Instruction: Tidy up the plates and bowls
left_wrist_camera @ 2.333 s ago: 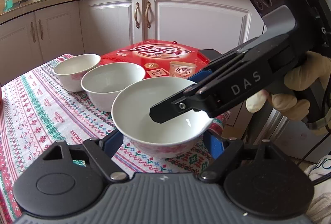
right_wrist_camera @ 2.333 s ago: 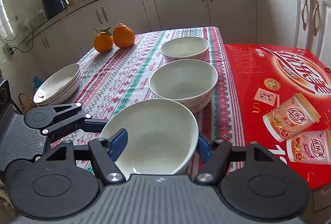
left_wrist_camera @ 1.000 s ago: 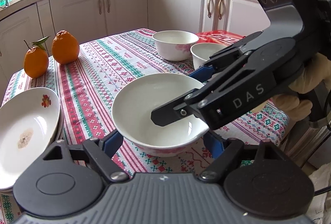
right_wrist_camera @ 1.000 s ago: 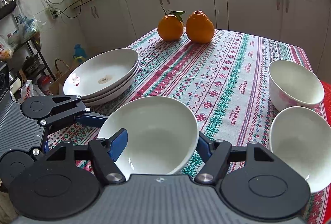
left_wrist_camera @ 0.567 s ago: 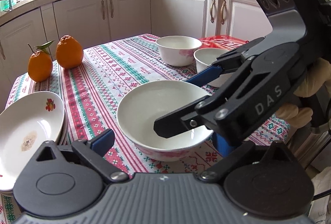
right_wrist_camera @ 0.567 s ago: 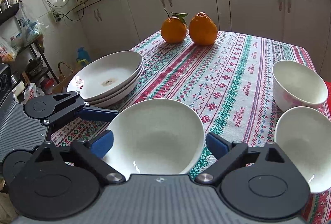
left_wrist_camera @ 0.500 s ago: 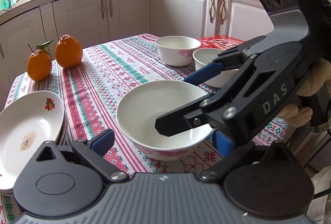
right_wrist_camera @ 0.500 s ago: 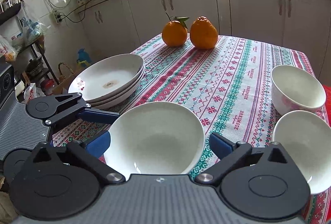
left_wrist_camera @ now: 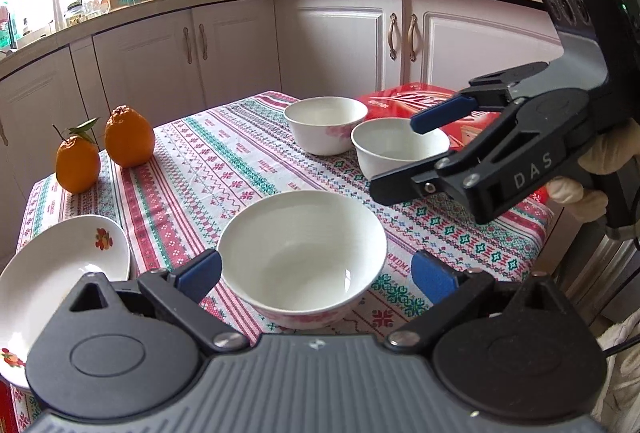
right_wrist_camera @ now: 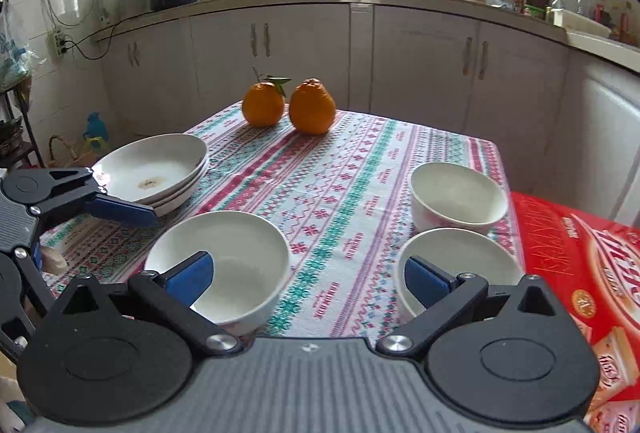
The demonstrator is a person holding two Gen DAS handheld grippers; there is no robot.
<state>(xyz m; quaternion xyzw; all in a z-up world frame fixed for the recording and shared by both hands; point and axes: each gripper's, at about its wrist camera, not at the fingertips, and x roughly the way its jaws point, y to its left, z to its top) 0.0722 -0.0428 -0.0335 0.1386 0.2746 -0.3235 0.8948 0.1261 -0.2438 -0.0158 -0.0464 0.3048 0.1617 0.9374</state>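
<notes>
A large white bowl [left_wrist_camera: 302, 253] stands on the patterned tablecloth [left_wrist_camera: 224, 169] near the front edge; it also shows in the right wrist view [right_wrist_camera: 224, 257]. My left gripper [left_wrist_camera: 316, 273] is open, its pads on either side of the bowl without touching. My right gripper [right_wrist_camera: 308, 275] is open, raised and drawn back between the large bowl and a second bowl [right_wrist_camera: 460, 261]. A third bowl [right_wrist_camera: 456, 197] stands behind that one. A stack of white plates [right_wrist_camera: 154, 167] lies at the left.
Two oranges [right_wrist_camera: 288, 105] sit at the far end of the table. A red snack box [right_wrist_camera: 580, 265] lies at the right edge beside the bowls. White kitchen cabinets [left_wrist_camera: 340, 41] and a worktop surround the table.
Both grippers carried the large bowl left from beside the other bowls, set it on the cloth and opened. The right gripper has since lifted and pulled back to the right.
</notes>
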